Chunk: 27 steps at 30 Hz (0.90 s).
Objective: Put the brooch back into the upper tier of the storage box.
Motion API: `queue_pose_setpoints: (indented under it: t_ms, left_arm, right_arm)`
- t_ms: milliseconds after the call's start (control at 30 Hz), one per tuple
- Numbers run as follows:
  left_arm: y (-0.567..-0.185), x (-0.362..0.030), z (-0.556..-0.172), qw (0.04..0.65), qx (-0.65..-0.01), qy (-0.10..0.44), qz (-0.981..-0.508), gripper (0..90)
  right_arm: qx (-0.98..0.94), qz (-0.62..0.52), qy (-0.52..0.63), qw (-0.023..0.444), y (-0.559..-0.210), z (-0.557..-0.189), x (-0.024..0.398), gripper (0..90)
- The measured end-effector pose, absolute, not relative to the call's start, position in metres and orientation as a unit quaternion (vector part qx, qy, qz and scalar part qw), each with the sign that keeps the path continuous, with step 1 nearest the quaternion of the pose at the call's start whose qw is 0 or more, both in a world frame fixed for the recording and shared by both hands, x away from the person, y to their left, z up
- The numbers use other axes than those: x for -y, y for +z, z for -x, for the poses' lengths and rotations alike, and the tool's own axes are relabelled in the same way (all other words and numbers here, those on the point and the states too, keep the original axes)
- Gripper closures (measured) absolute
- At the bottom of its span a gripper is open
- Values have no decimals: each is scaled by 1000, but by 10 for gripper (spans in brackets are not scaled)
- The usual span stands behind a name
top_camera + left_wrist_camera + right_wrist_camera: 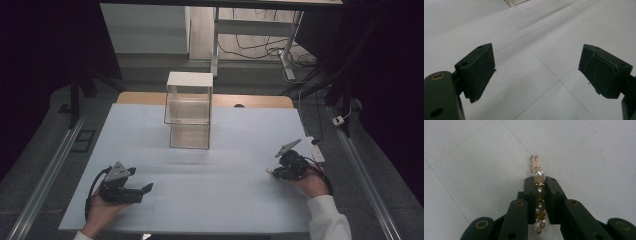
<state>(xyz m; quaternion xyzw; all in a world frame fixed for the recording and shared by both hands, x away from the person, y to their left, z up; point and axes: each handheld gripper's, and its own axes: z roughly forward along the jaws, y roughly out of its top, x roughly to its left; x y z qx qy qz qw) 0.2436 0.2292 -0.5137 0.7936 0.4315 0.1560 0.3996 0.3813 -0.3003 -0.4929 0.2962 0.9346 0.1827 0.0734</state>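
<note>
A string of pearl beads on copper-coloured wire (539,173) is clamped between the jaws of my right gripper (540,185), just above the white table sheet (479,170); its looped wire end sticks out past the fingertips. From above, my right gripper (272,171) sits at the table's right side with the bead piece (269,171) a small pale dot at its tip. At the front left my left gripper (148,188) rests low over the sheet, its jaws wide apart with nothing between its pads (480,68).
A clear two-tier box with a white top (188,110) stands at the middle back of the white sheet (200,175). A wooden table edge (250,101) runs behind it. A small white block (316,149) lies by the right edge.
</note>
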Motion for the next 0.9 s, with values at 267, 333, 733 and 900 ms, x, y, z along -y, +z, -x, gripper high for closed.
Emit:
queue_pose_setpoints:
  t_ms: [267,333,733,900]
  left_arm:
    - [-514,-230,-244,399,-433,157,-793,138]
    - [-513,-230,-243,400,-432,157,-793,138]
    - [-513,-231,-243,401,-432,157,-792,139]
    - [-513,-231,-243,402,-433,157,-791,139]
  right_arm:
    - [-925,-300,214,91,-482,-379,308,796]
    - [-922,-300,223,98,-478,-377,309,796]
    - [-905,-303,271,121,-459,-371,316,796]
    - [-896,-306,294,128,-451,-368,317,796]
